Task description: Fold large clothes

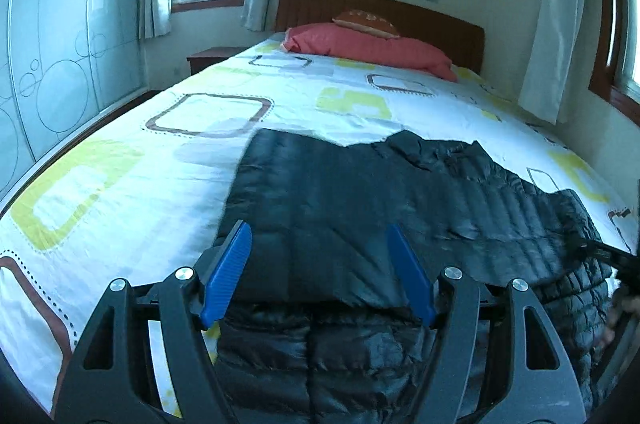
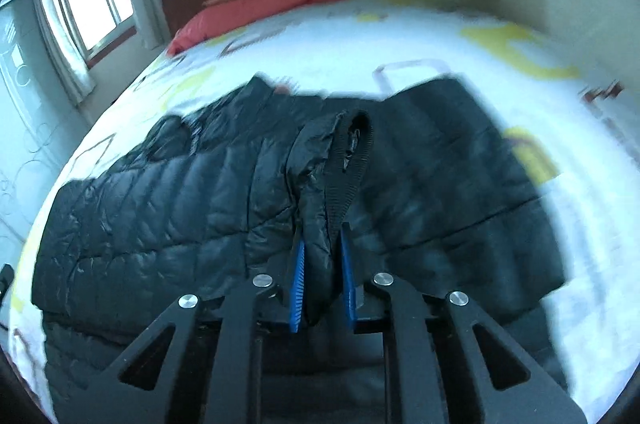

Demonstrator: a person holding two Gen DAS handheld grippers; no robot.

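My right hand-held gripper [image 2: 323, 244] is clamped on the jacket's [image 2: 168, 200] cuff [image 2: 352, 160]; my left hand-held gripper [image 1: 320, 236] hangs apart over the jacket, spread on the bed [image 1: 120, 192].

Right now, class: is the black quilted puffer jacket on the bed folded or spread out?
Partly folded: the black quilted puffer jacket has one smooth panel lying over its quilted layer.

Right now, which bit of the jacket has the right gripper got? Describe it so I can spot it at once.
Start at the bed with the patterned sheet; the black jacket lies across its near end. The right gripper is shut on the sleeve, a bunched strip rising from the middle of the jacket. Its ribbed knit cuff sets it apart from the shiny quilted panels around it.
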